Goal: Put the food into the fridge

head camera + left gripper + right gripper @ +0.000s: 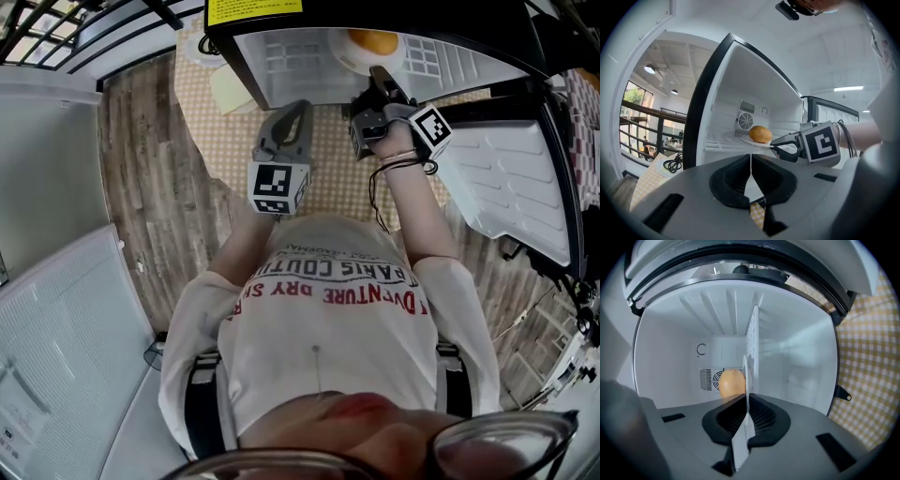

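Being pinched by its rim in the right gripper (774, 146), the thin white plate (746, 140) is judged stiff but slippery; its round golden bun (760, 133) may roll. Jaws of the left gripper (751, 164) are pressed together, empty.

Bun (761, 133) on plate (746, 139), inside fridge (740, 79)

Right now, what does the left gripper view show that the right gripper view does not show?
Only the left gripper view: the right gripper seen from the side, shut on the flat white plate, plus a coiled black cable and a dark metal railing outside. Only the right gripper view: the plate edge-on between that gripper's own jaws, and a ribbed white inner wall. Both: the round golden-brown bun, the grilled fan vent and the white inside of the black-framed fridge.
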A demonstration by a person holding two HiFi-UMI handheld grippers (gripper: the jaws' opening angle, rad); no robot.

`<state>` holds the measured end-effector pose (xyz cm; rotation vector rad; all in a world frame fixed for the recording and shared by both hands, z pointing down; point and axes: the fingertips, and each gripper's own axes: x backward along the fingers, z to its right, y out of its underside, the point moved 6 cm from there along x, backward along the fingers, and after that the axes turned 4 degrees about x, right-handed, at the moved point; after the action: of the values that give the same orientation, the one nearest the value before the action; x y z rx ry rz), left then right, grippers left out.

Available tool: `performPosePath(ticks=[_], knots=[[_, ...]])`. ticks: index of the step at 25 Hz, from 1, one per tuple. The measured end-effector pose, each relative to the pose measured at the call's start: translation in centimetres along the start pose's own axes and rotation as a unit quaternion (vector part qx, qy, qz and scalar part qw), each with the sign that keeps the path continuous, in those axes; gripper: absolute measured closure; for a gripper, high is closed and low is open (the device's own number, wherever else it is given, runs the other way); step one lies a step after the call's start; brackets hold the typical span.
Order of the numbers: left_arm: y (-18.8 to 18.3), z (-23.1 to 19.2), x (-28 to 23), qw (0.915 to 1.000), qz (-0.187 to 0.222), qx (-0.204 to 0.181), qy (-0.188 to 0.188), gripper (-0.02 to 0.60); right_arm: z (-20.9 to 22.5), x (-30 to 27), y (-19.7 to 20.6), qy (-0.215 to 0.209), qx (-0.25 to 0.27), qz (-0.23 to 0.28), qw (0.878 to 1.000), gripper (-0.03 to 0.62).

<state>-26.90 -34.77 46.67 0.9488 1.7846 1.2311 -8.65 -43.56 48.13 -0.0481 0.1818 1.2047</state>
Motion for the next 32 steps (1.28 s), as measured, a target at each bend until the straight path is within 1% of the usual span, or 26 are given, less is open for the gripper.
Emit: performPosePath(ticks=[3, 8, 9, 11, 14, 15, 16, 19, 23, 25, 27, 28, 29, 30, 31, 32], knots=[[0.0, 0.0, 0.1, 1.0000, 0.003, 0.004, 0.001, 0.554, -0.1, 0.0, -0.1, 0.000, 0.017, -0.003, 1.000, 0.557], [0.3, 0.0, 0.6, 1.0000, 0.003, 0.007, -0.003, 0.554, -0.6, 0.0, 0.0, -0.009, 0.067, -0.004, 0.998, 0.557], [0.4, 0.0, 0.7, 1.0000, 0.002, 0.007, -0.004, 0.554, -0.8, -0.1, 0.0, -0.013, 0.075, -0.005, 0.997, 0.543], [0.5, 0.0, 0.9, 1.0000, 0.001, 0.006, -0.005, 0.554, -1.2, -0.1, 0.1, -0.021, 0.092, -0.007, 0.995, 0.484], [0.5, 0.0, 1.2, 1.0000, 0.003, 0.005, -0.007, 0.554, -1.8, 0.0, 0.2, -0.021, 0.118, -0.012, 0.993, 0.399], [0.4, -0.1, 1.3, 1.0000, 0.003, 0.005, -0.008, 0.554, -1.8, 0.1, 0.3, -0.020, 0.124, -0.013, 0.992, 0.388], [0.3, -0.1, 1.3, 0.9999, 0.005, 0.004, -0.008, 0.554, -1.9, 0.2, 0.3, -0.020, 0.128, -0.013, 0.991, 0.362], [0.1, -0.1, 1.6, 0.9999, 0.008, 0.003, -0.010, 0.554, -2.0, 0.7, 0.4, -0.030, 0.137, -0.014, 0.990, 0.347], [-0.2, 0.0, 1.7, 0.9999, 0.013, -0.001, -0.010, 0.554, -2.5, 2.1, 0.8, -0.064, 0.144, -0.025, 0.987, 0.347], [-0.3, 0.1, 1.8, 0.9998, 0.015, -0.004, -0.010, 0.554, -2.6, 2.9, 1.3, -0.081, 0.165, -0.039, 0.982, 0.349], [-0.4, 0.2, 1.9, 0.9998, 0.017, -0.008, -0.010, 0.554, -2.4, 3.9, 2.0, -0.088, 0.194, -0.050, 0.976, 0.352], [-0.5, 0.3, 2.0, 0.9998, 0.017, -0.010, -0.010, 0.554, -2.2, 4.5, 2.3, -0.090, 0.210, -0.053, 0.972, 0.392], [-0.6, 0.3, 2.1, 0.9997, 0.017, -0.012, -0.010, 0.554, -2.0, 5.2, 2.7, -0.089, 0.228, -0.054, 0.968, 0.471], [-0.6, 0.4, 2.2, 0.9997, 0.017, -0.014, -0.009, 0.554, -1.8, 5.8, 3.0, -0.085, 0.247, -0.053, 0.964, 0.521], [-0.6, 0.5, 2.2, 0.9997, 0.016, -0.016, -0.009, 0.554, -1.6, 6.4, 3.3, -0.078, 0.266, -0.054, 0.959, 0.548], [-0.6, 0.5, 2.3, 0.9997, 0.015, -0.018, -0.009, 0.554, -1.5, 6.8, 3.6, -0.070, 0.287, -0.056, 0.954, 0.554]])
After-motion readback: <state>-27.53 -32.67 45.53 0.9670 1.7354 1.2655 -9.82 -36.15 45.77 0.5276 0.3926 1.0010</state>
